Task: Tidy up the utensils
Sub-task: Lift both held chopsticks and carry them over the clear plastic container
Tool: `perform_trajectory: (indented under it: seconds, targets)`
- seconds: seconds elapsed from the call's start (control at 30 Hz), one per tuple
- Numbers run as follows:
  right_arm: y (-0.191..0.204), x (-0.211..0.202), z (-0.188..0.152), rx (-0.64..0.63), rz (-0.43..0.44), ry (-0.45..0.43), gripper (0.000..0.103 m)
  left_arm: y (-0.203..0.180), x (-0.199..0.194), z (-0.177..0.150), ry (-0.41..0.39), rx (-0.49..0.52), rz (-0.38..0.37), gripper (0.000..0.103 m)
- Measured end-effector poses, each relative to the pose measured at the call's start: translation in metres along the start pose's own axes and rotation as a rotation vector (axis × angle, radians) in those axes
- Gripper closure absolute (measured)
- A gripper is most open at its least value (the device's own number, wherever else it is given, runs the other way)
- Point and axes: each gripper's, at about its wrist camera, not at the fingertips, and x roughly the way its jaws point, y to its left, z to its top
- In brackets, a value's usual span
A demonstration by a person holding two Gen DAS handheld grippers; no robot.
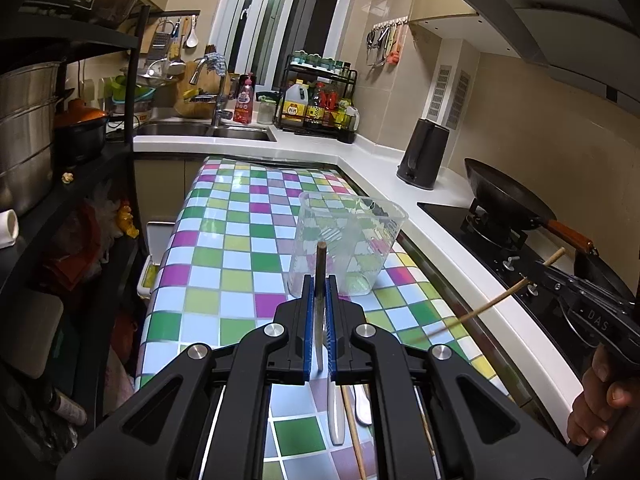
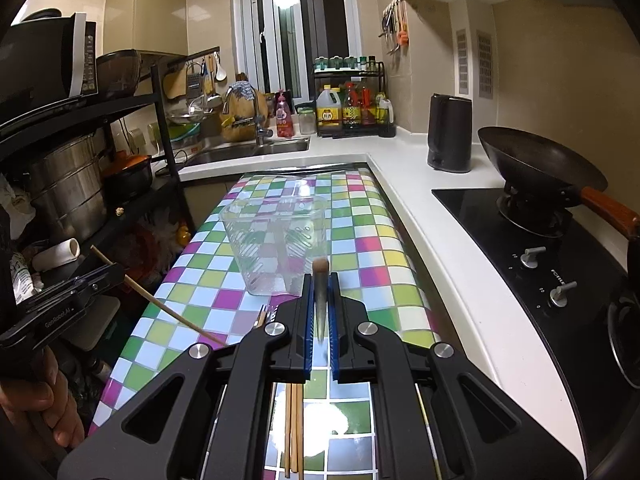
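A clear plastic container point(image 1: 352, 240) stands upright on the checkered table, also in the right wrist view point(image 2: 276, 240). My left gripper point(image 1: 320, 284) is shut on a wooden chopstick point(image 1: 320, 264), held just in front of the container. My right gripper point(image 2: 321, 280) is shut on another chopstick point(image 2: 321, 280), also just short of the container. From the left view the right gripper's chopstick point(image 1: 492, 304) slants over the table's right side. Loose utensils lie beneath: a white-handled knife point(image 1: 335, 412) and chopsticks point(image 2: 294, 428), with a fork point(image 2: 262, 316) partly hidden.
The checkered table point(image 1: 240, 248) runs ahead to a white counter with sink point(image 1: 208, 130). A black kettle point(image 1: 424, 152), a wok point(image 1: 504, 196) on the stove and a condiment rack point(image 1: 320, 100) are at the right and back. A black shelf with pots point(image 1: 28, 128) stands left.
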Motion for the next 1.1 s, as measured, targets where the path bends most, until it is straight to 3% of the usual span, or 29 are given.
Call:
perform_trajectory:
  seconds: [0.33, 0.6, 0.87, 1.1]
  targets:
    - [-0.001, 0.020, 0.030, -0.012, 0.023, 0.037, 0.096, -0.006, 0.012, 0.034, 0.056, 0.007, -0.031, 0.097]
    - [0.008, 0.016, 0.088, -0.055, 0.048, -0.008, 0.096, -0.007, 0.016, 0.083, 0.083, 0.041, -0.042, 0.097]
    - [0.028, 0.005, 0.153, -0.117, 0.101, -0.102, 0.096, -0.019, 0.017, 0.154, 0.031, 0.066, -0.093, 0.097]
    - [0.035, 0.013, 0.194, -0.118, 0.113, -0.174, 0.096, -0.032, 0.026, 0.201, -0.059, 0.095, -0.075, 0.097]
